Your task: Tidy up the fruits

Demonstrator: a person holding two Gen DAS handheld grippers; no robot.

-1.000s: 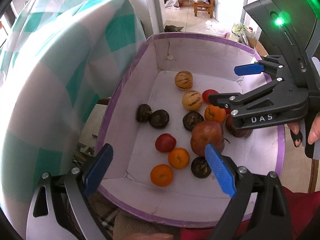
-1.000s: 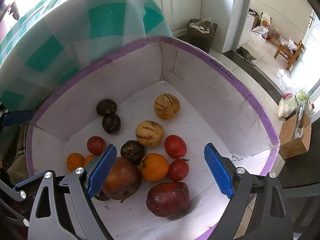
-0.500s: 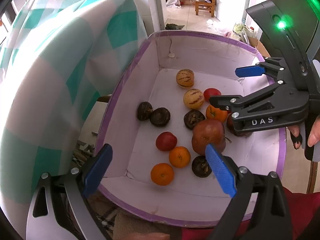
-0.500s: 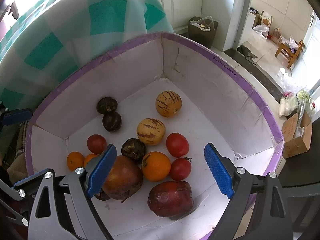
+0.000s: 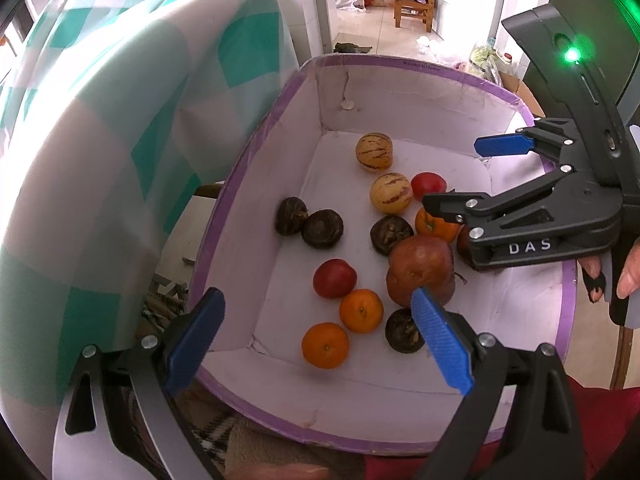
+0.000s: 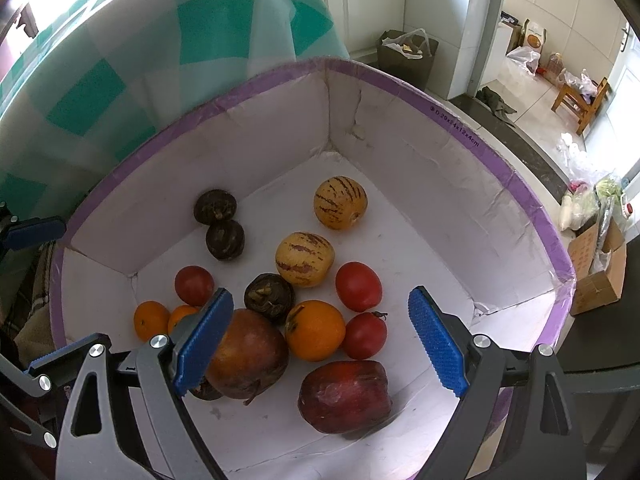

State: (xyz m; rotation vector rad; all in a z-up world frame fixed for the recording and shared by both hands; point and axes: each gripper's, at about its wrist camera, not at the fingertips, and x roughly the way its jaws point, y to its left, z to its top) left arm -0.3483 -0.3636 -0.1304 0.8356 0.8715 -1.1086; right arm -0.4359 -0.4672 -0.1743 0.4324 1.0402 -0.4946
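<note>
Both sets of jaws are spread wide and holding nothing, so no fruit is picked yet. Left gripper (image 5: 316, 334) hangs over the near end of the purple-rimmed white cardboard box (image 5: 256, 148), right gripper (image 6: 320, 338) over the crowded corner. All the fruit sits loose on the box floor: two yellow striped melon-like fruits (image 6: 340, 202), dark wrinkly brown ones (image 6: 215, 207), small red tomato-looking ones (image 6: 358, 286), oranges (image 6: 315, 330), a big reddish-brown apple (image 6: 248, 354) and a dark red apple (image 6: 345, 396). A teal-and-white checked cloth (image 5: 120, 120) hangs right beside the box.

My worry is that pile under the right gripper. The big apple, an orange and a small red fruit look like they're touching, so coming down there could pinch two at once or nudge one rolling. Round fruit could also squirt out of the blue pads (image 6: 436, 344) if grabbed off-centre. And with both grippers over one box, they could bump each other.
</note>
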